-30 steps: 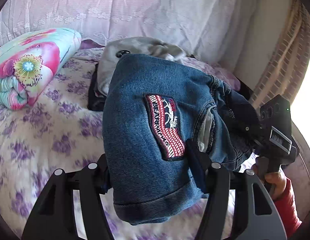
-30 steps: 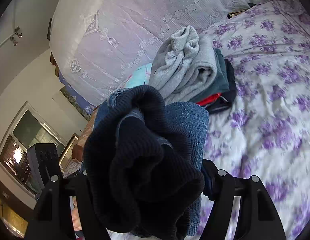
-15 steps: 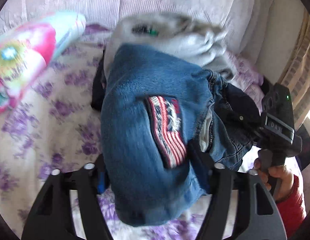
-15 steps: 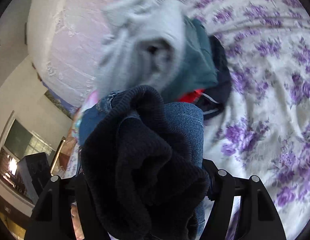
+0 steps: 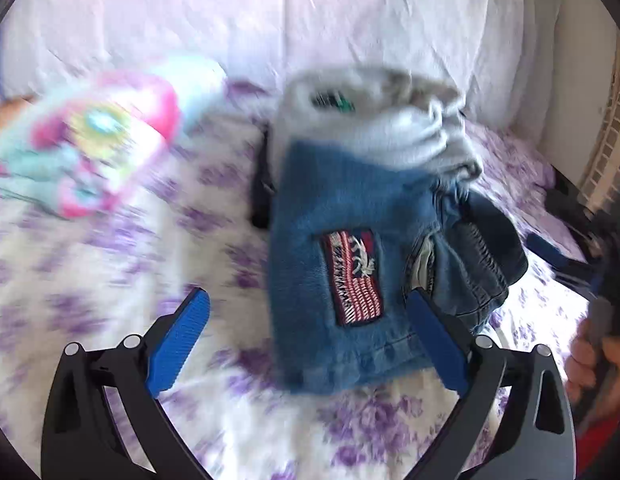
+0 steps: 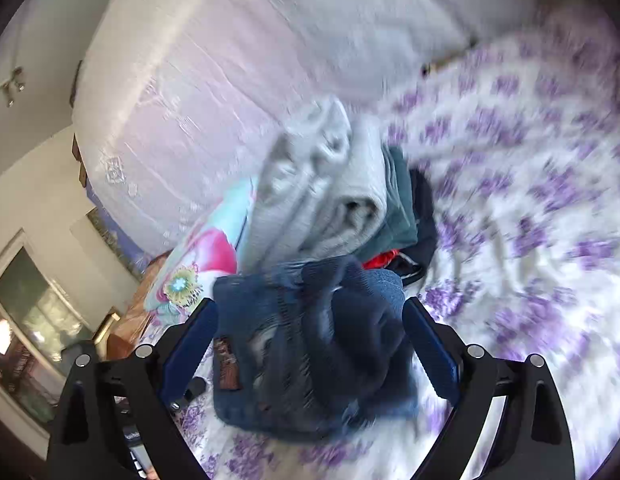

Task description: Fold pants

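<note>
The folded blue jeans [image 5: 342,248] with a flag patch lie on the purple-flowered bedspread [image 5: 109,264], leaning against a stack of folded clothes. My left gripper [image 5: 305,298] has its jaws opening wide. Its left pad [image 5: 177,344] stands well clear of the denim and its right pad [image 5: 438,340] is at the jeans' edge without pressing. In the right wrist view the jeans [image 6: 310,340] show their dark waistband end between the jaws of my right gripper [image 6: 310,308], which are also opening, the blue pads [image 6: 426,344] just off the cloth. Both views are motion-blurred.
The stack behind the jeans has a grey sweater [image 5: 374,128] on top and teal, red and dark items [image 6: 402,208] beneath. A floral pillow [image 5: 89,140] lies to the left. A white lace-covered headboard [image 5: 269,20] rises behind. A hand [image 5: 590,352] in a red sleeve holds the other gripper at right.
Both grippers have gone from shut on the jeans to wide open. The jeans have dropped from the air onto the bed in front of the stack, and both cameras have drawn back.
</note>
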Demonstrator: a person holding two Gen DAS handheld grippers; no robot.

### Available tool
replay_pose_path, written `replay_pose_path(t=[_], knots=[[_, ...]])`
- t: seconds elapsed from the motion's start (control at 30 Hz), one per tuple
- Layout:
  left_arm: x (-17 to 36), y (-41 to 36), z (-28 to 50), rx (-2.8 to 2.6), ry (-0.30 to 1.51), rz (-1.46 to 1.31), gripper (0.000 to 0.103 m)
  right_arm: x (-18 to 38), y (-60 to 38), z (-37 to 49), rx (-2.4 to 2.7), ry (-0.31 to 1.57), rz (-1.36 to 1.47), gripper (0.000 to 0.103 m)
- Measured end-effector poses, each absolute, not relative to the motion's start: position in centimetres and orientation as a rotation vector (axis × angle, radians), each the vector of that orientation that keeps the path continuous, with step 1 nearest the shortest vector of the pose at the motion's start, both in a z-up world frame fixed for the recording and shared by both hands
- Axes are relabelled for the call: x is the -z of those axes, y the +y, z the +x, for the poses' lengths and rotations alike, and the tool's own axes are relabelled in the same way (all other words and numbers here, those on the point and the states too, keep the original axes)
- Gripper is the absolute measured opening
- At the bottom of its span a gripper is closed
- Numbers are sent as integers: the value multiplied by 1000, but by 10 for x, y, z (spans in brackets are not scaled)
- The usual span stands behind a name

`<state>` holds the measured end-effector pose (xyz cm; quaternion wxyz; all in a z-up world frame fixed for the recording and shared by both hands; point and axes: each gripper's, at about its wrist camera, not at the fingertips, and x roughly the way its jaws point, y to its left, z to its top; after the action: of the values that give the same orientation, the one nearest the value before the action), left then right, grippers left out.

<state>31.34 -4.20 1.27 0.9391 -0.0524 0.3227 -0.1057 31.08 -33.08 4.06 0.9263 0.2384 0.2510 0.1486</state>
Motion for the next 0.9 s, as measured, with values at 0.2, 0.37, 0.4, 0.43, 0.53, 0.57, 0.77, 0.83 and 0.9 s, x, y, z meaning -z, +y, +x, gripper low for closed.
replay_pose_path(t=[0.2, 0.37, 0.4, 0.43, 0.53, 0.57, 0.77, 0.83, 0.9], knots=[[-15, -51, 249, 44, 573, -41, 96, -35, -254, 228, -124, 452, 125, 100], [8, -57, 233, 51, 648, 6, 97, -18, -245, 205, -63, 468, 15, 100], [13, -58, 234, 59, 662, 16, 97, -18, -247, 205, -64, 474, 14, 100], [16, -59, 233, 63, 666, 31, 97, -18, -248, 203, -67, 474, 22, 100], [18, -58, 230, 54, 652, 53, 97, -21, -260, 199, -64, 447, 71, 100], [17, -58, 229, 56, 647, 46, 97, -21, -262, 198, -59, 442, 80, 100], [15, -53, 230, 43, 639, 20, 97, -16, -265, 205, -74, 474, 106, 100], [16, -50, 232, 43, 649, -1, 97, -16, -263, 205, -78, 474, 99, 100], [16, -48, 233, 58, 660, -19, 97, -16, -261, 204, -82, 469, 94, 100]])
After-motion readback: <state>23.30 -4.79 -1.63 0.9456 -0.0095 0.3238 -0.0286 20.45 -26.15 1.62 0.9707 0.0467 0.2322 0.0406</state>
